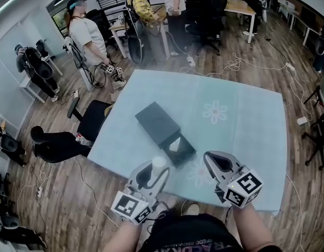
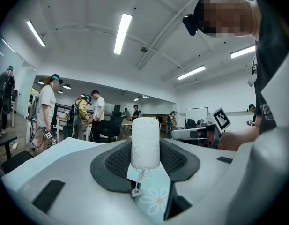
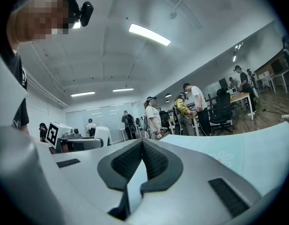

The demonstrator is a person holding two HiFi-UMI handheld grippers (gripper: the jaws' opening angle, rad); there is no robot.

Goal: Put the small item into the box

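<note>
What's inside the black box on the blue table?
The flat black box is open at its near end. One small pale thing lies in that open part, too small to identify. Whatever sits in the covered part is hidden.

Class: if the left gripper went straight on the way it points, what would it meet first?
Probably the open end of the black box: the left gripper, holding the white roll, points at it in the head view. Height is unclear; it might pass above.

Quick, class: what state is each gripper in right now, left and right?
Left gripper: closed on a small white roll, held upright between its jaws.
Right gripper: closed, jaws together, holding nothing.
</note>
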